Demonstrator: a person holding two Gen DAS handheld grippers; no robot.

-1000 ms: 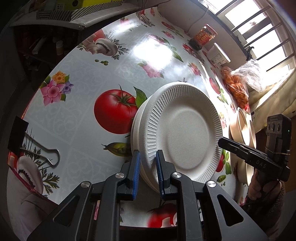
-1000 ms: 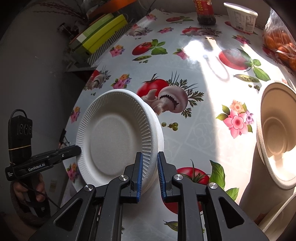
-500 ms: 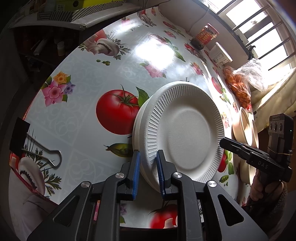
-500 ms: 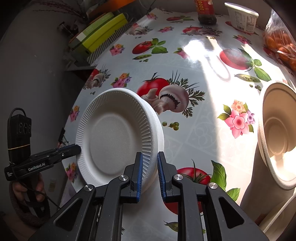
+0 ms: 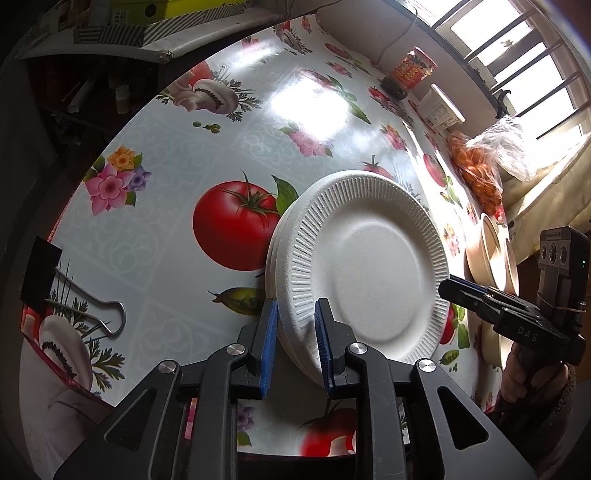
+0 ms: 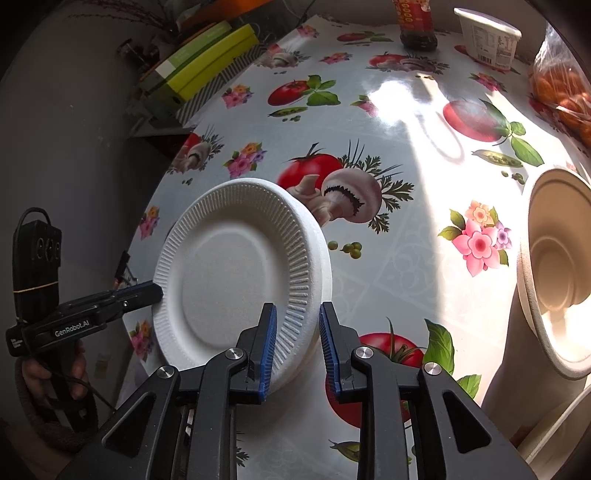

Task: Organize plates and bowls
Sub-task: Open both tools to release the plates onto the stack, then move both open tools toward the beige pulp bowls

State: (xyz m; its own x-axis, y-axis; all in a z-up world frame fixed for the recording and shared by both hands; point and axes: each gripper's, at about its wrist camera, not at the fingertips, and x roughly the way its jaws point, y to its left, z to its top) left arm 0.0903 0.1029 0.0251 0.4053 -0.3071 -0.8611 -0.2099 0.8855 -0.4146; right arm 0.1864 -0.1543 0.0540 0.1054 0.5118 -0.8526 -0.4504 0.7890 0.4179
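A stack of white foam plates (image 5: 373,266) (image 6: 229,280) lies on the flowered tablecloth (image 5: 177,177). My left gripper (image 5: 295,306) straddles its near rim. The jaws are opening, and a slit shows between the left pad and the rim. My right gripper (image 6: 298,308) straddles the opposite rim, its jaws also opening, with a gap beside the right pad. Each gripper shows in the other's view: the right gripper (image 5: 448,286) and the left gripper (image 6: 157,291) both have their tips at the plate's edge. Beige bowls (image 6: 554,273) (image 5: 491,254) stand nested to the right.
A black binder clip (image 5: 92,317) lies near the table's left edge. At the far side stand a red-labelled bottle (image 6: 415,22), a white tub (image 6: 487,37) and a bag of orange fruit (image 5: 476,173). Yellow-green boxes (image 6: 207,59) sit beyond the table's back left corner.
Both pairs of jaws have spread apart from the plate rim they were pinching. The plate stack and both hands stay where they were.
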